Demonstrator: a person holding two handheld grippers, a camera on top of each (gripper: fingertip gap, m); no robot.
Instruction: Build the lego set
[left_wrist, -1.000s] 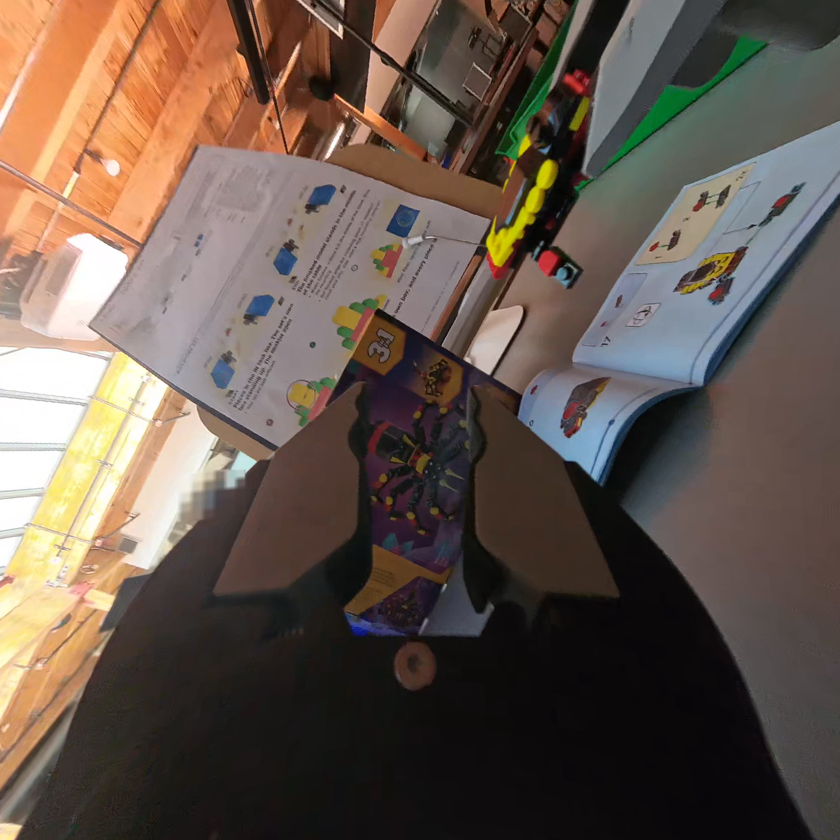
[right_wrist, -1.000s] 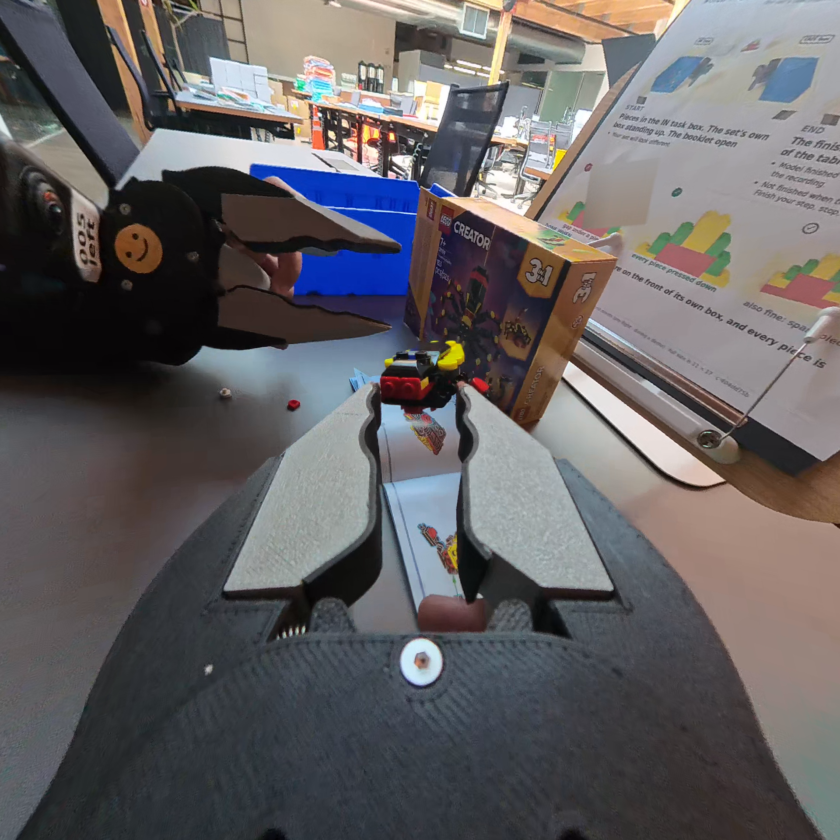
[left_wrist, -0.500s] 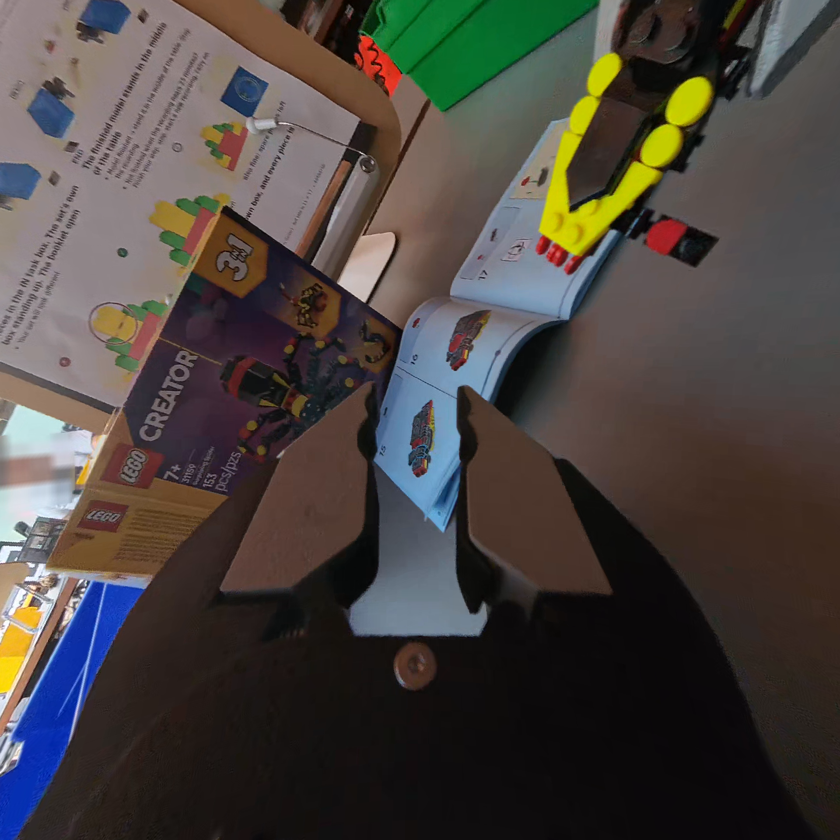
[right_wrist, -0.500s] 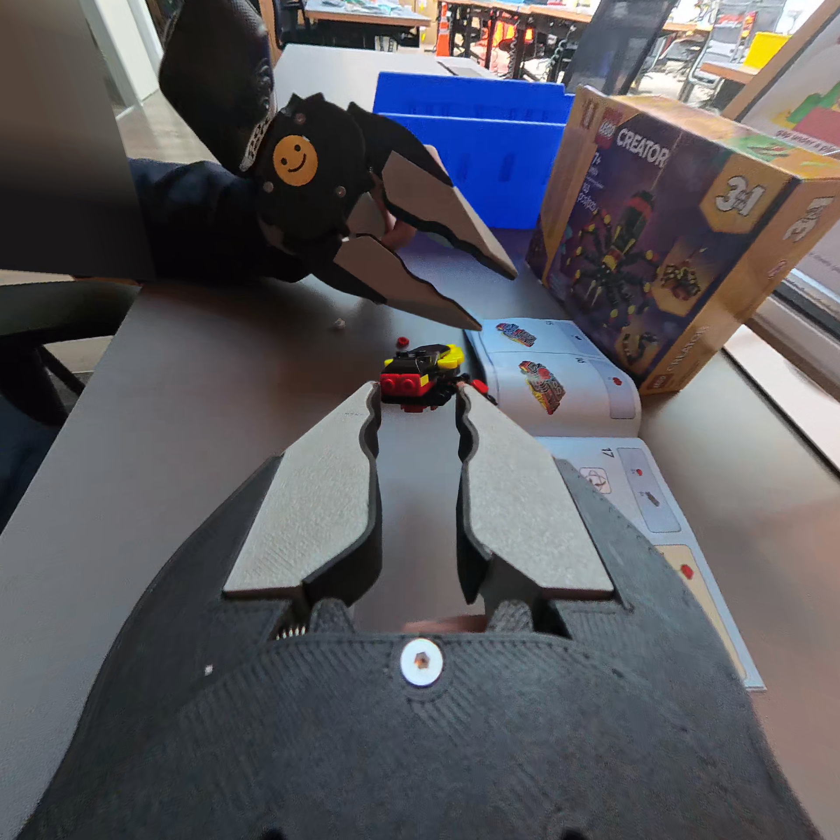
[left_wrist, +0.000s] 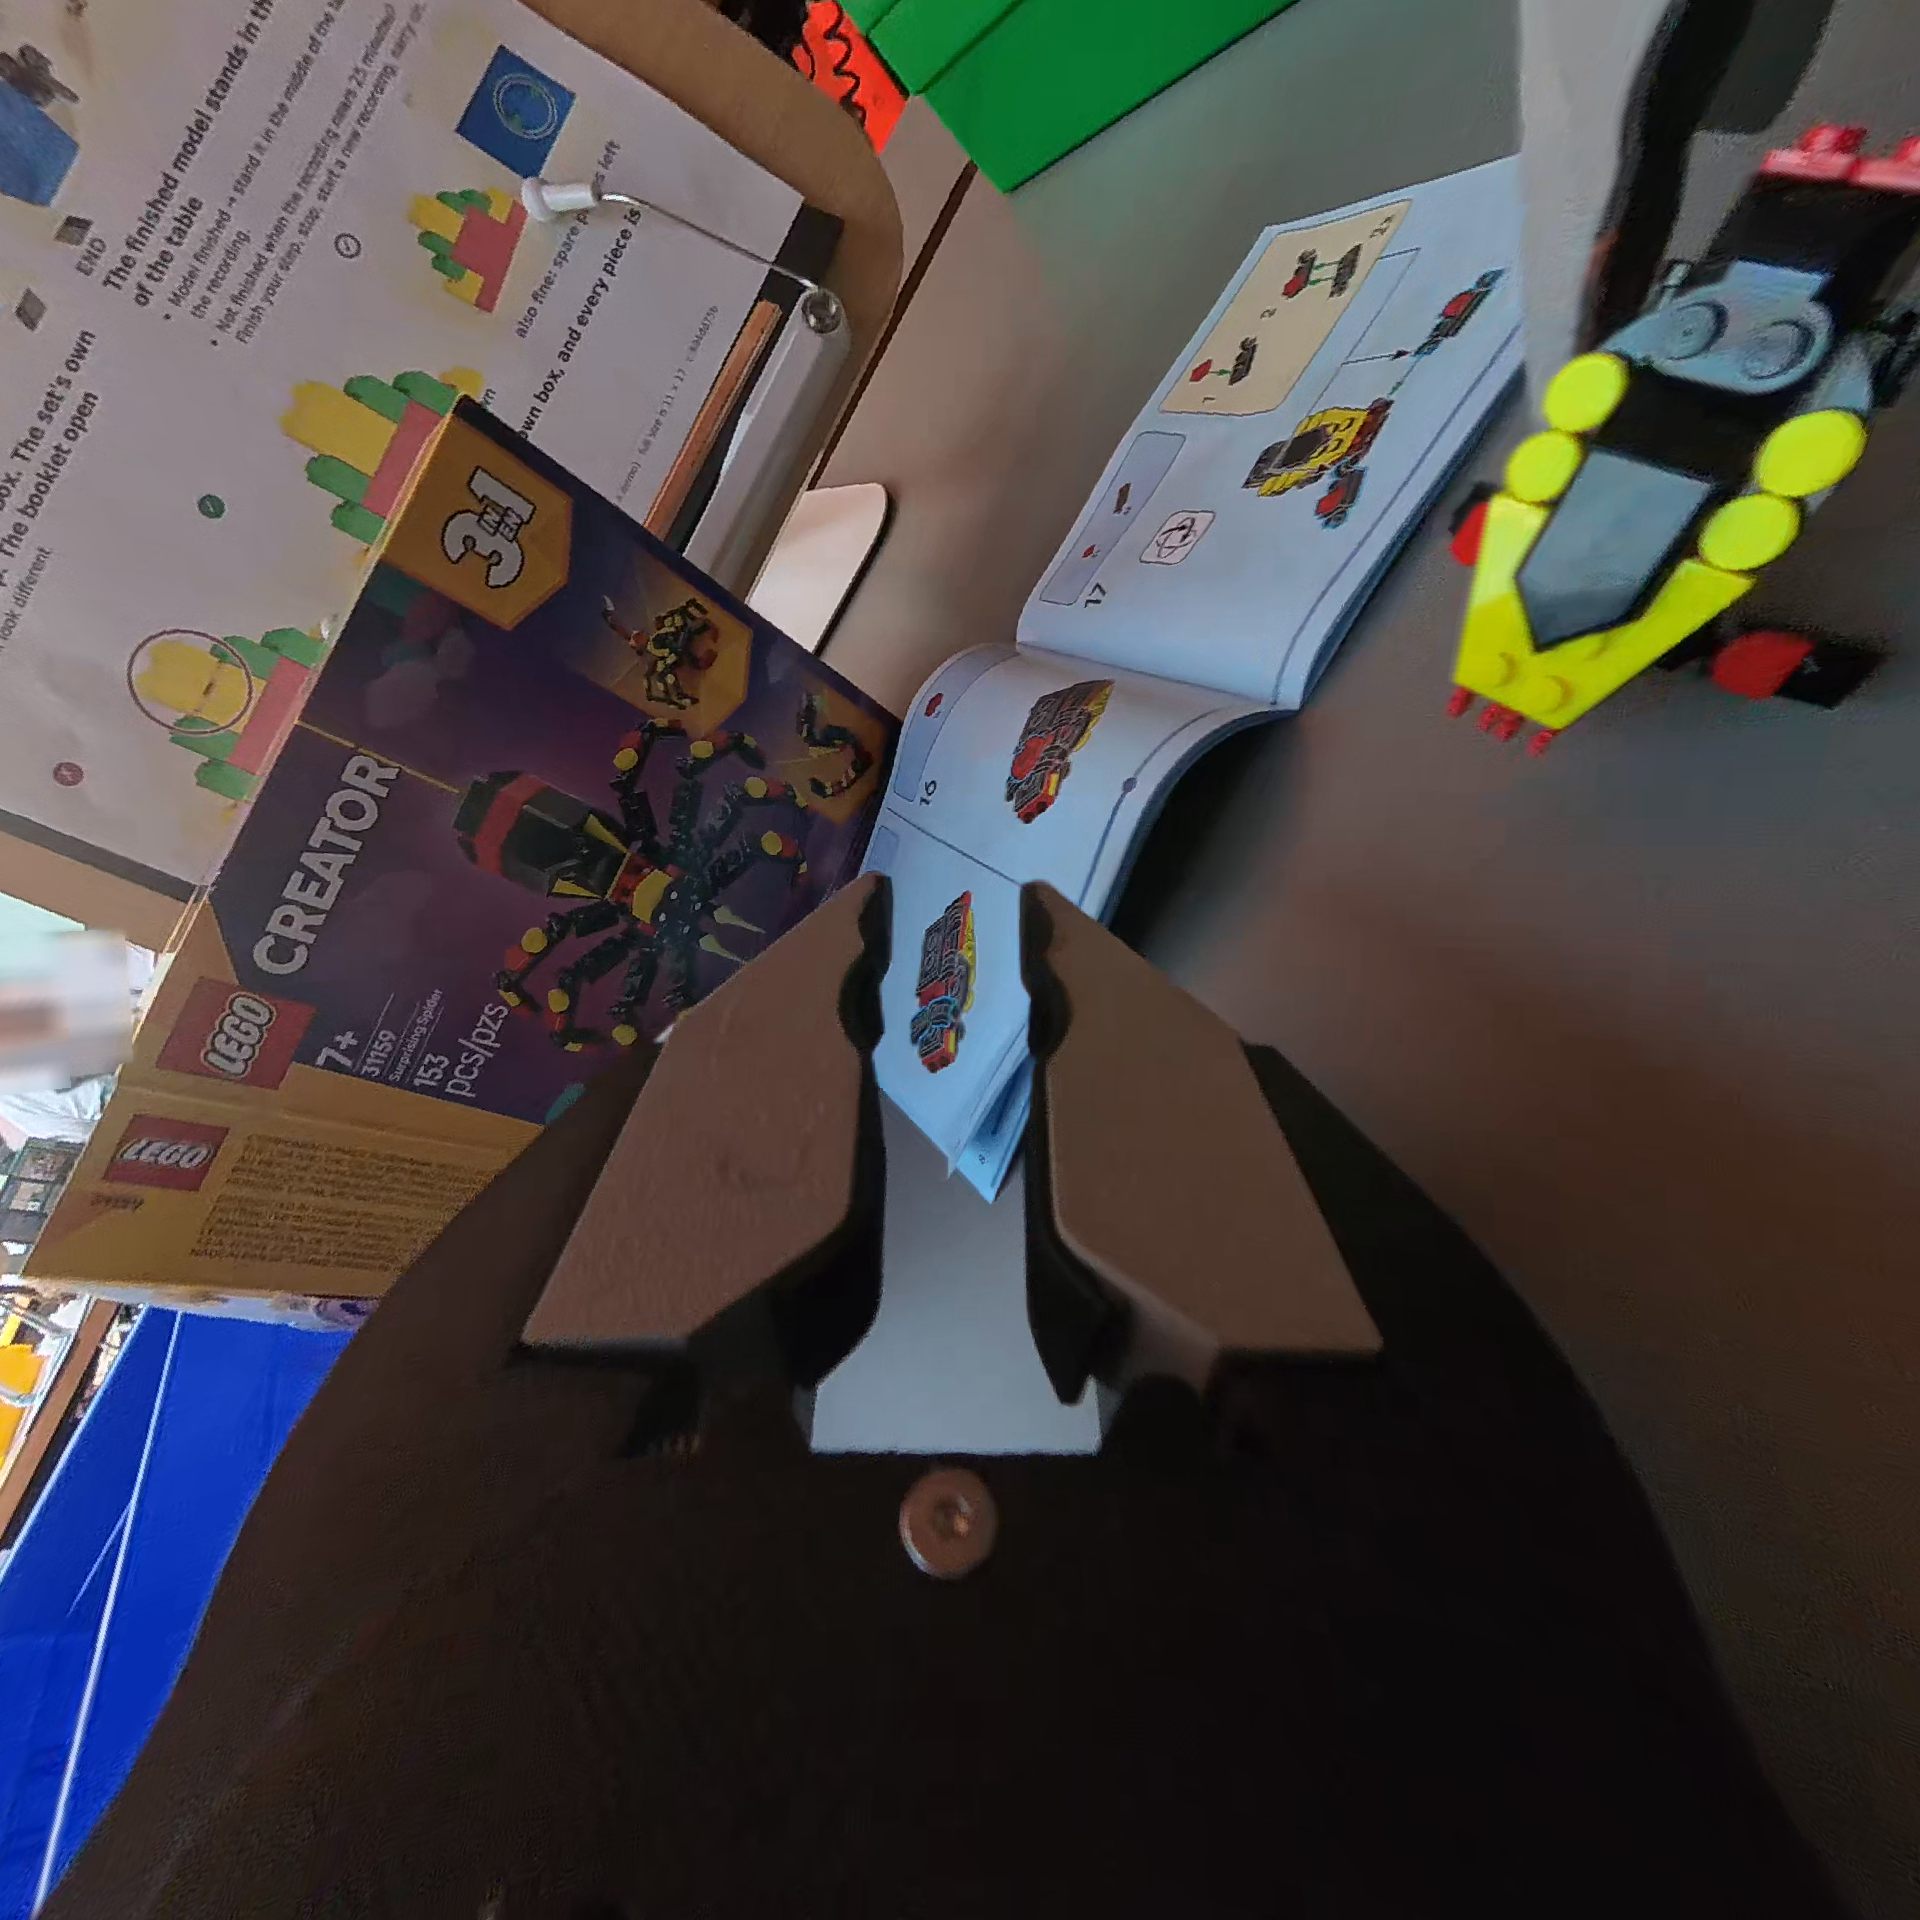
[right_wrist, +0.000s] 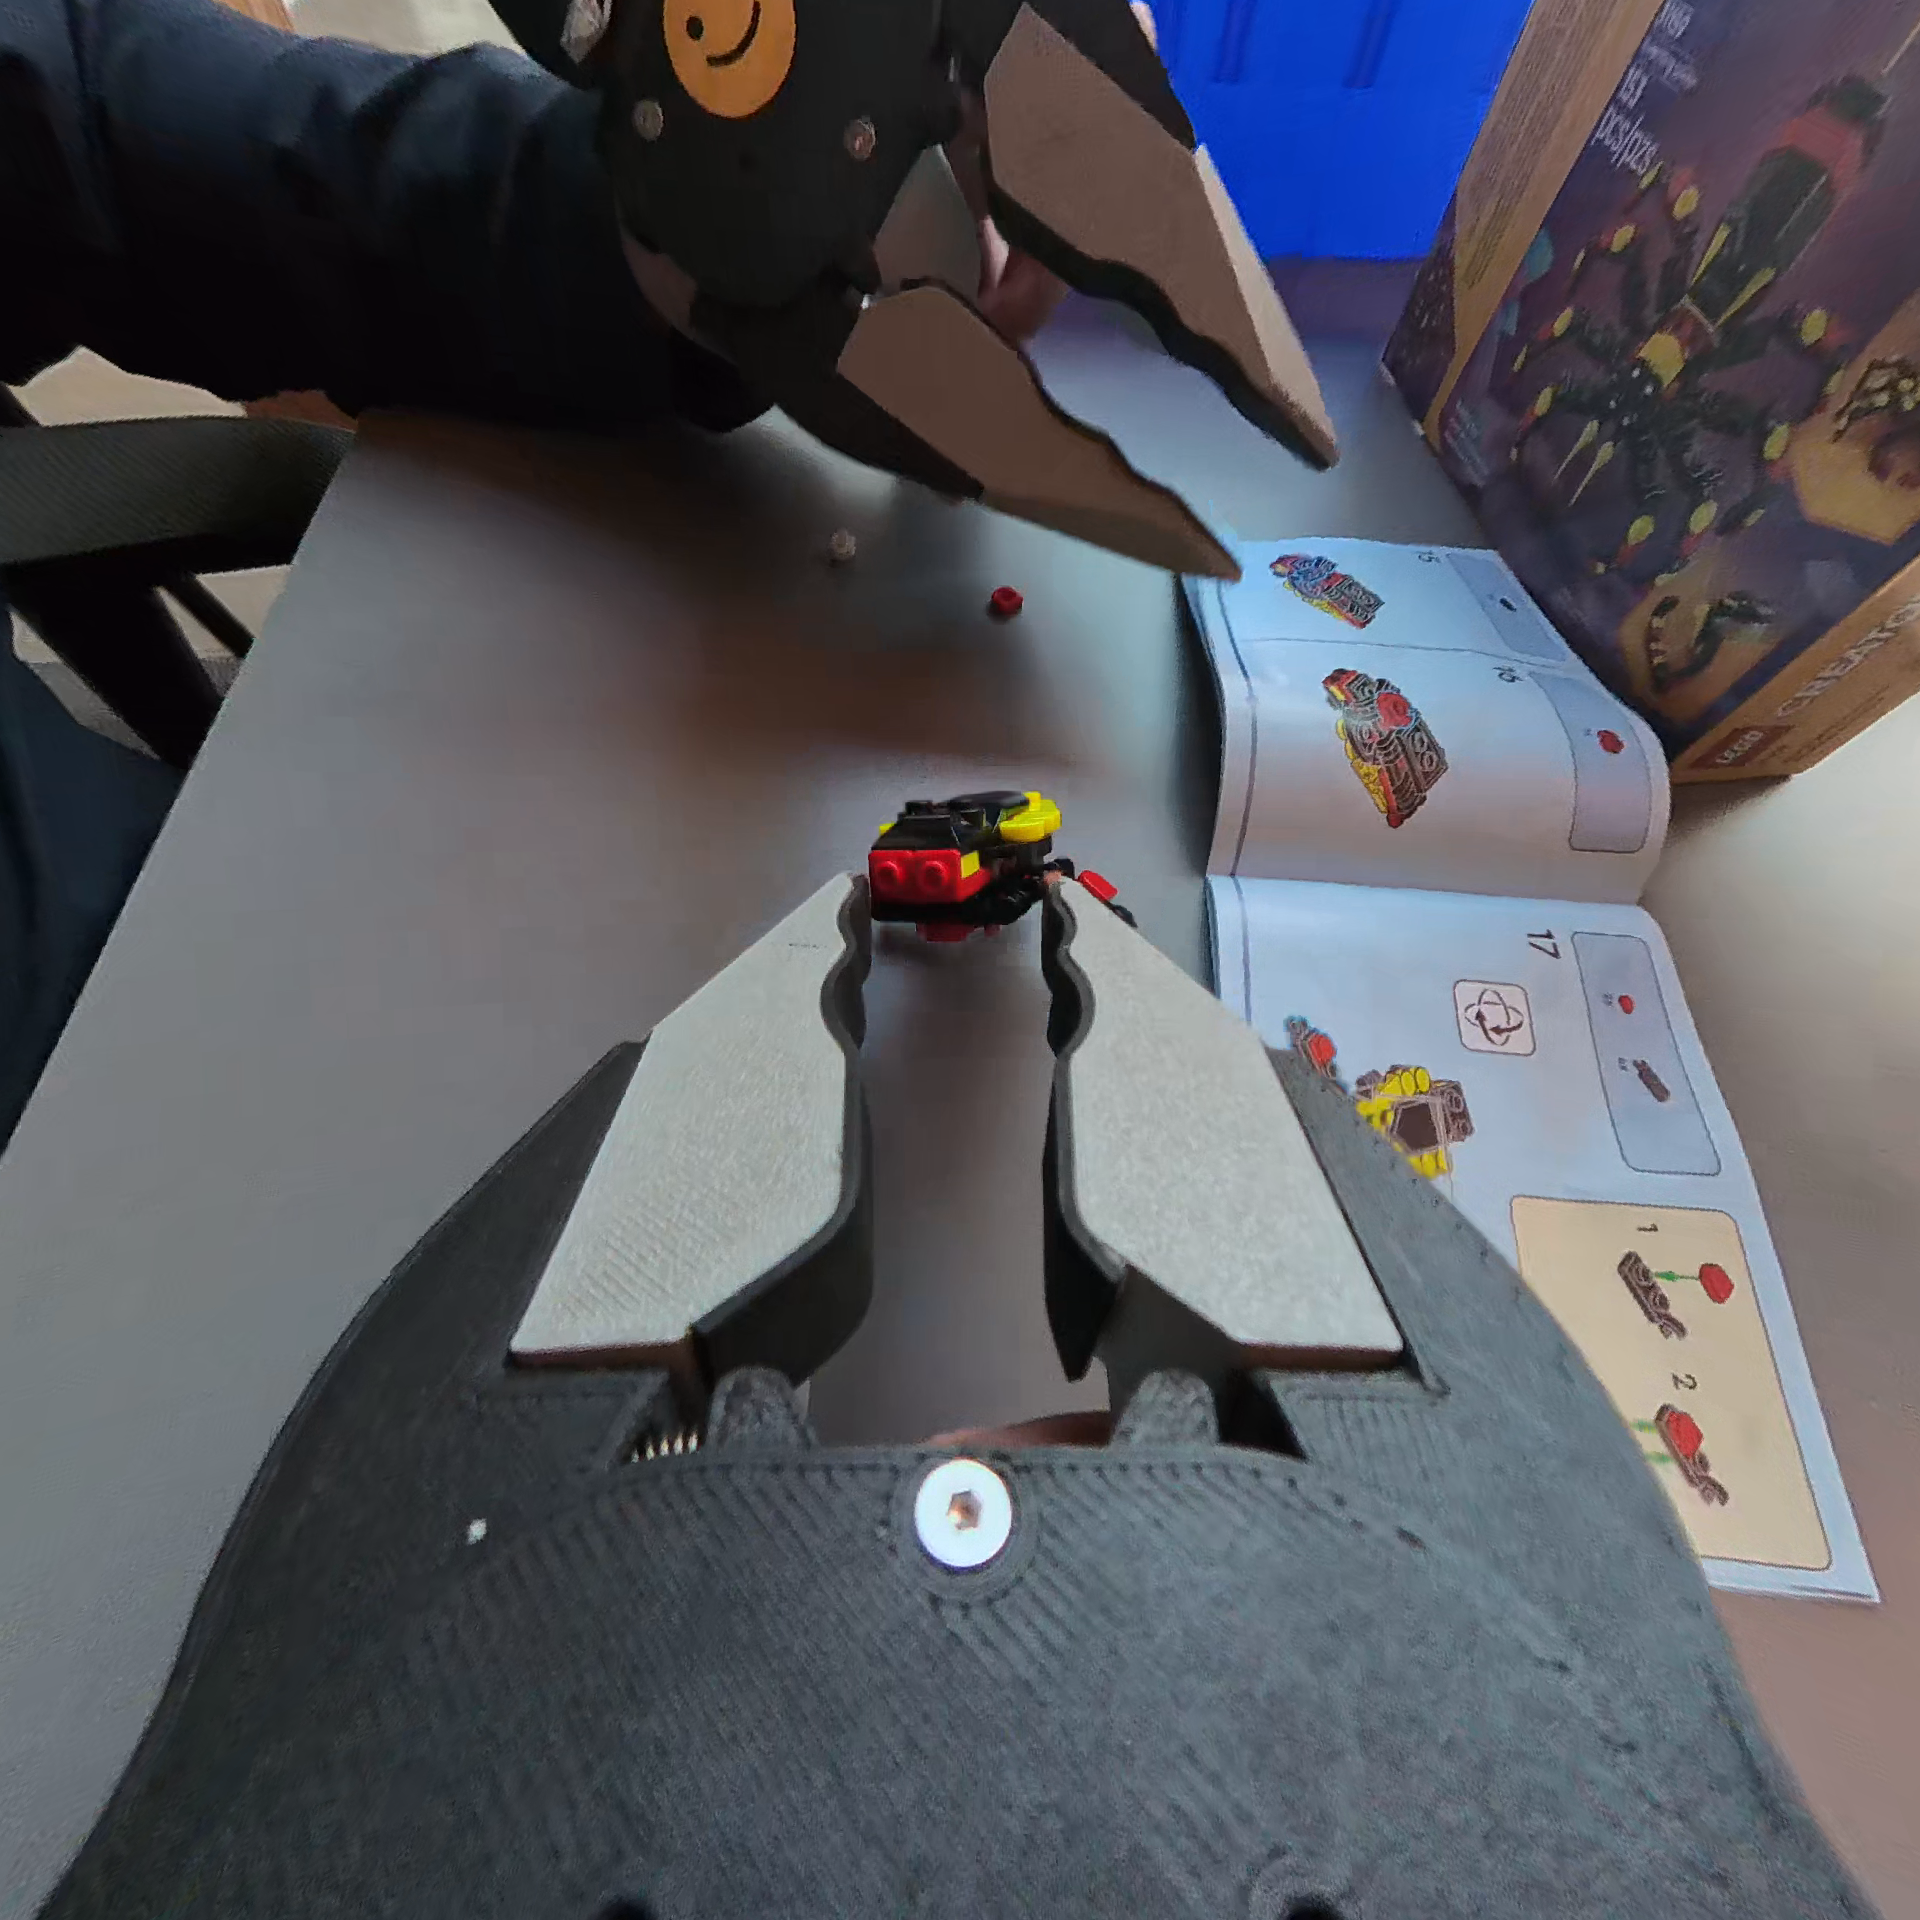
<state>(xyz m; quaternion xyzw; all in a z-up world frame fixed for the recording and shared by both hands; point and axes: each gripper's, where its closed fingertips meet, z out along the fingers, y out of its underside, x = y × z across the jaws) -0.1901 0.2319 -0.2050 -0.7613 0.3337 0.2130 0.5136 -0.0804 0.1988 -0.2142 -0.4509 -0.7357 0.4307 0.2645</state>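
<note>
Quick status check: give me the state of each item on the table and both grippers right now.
right gripper: shut on lego model
lego model: part-built, held at fingertips
left gripper: open, empty
instruction booklet: open, flat
set box: standing upright
red stud: loose on table

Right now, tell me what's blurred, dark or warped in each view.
Left wrist view: left gripper body nearly black in shadow; model close and soft; box sharp but tilted. Right wrist view: evenly lit, model sharp; left gripper and box smeared, booklet edges bent by the lens.
</note>
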